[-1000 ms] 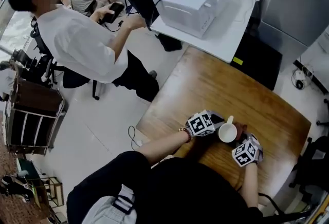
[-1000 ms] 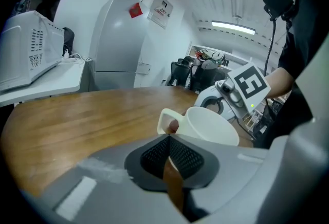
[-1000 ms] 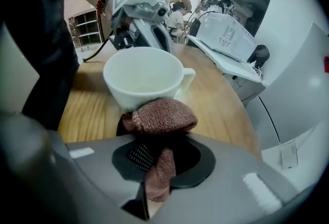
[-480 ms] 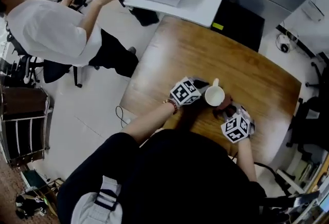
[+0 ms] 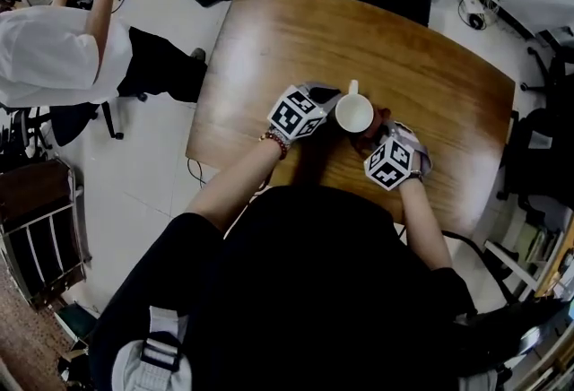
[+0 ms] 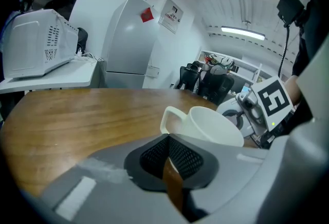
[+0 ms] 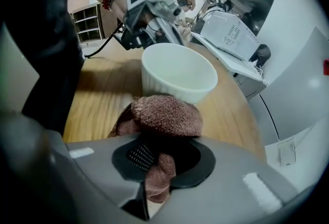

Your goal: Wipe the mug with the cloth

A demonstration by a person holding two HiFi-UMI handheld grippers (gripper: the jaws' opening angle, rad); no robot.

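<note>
Still, only the view has shifted: mid-frame the right tool (image 7: 154, 162) stays clenched on the cloth (image 7: 165, 115) against the mug (image 5: 354, 114), the left tool (image 6: 169, 160) closed empty beside it, so wiping seems under way.

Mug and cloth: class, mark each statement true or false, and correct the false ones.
1. The right claw grips a reddish-brown cloth. True.
2. The mug lies on its side. False: it stands upright, opening upward.
3. The cloth is stuffed inside the mug. False: it sits outside, at the mug's outer wall.
4. The mug stands on a wooden table. True.
</note>
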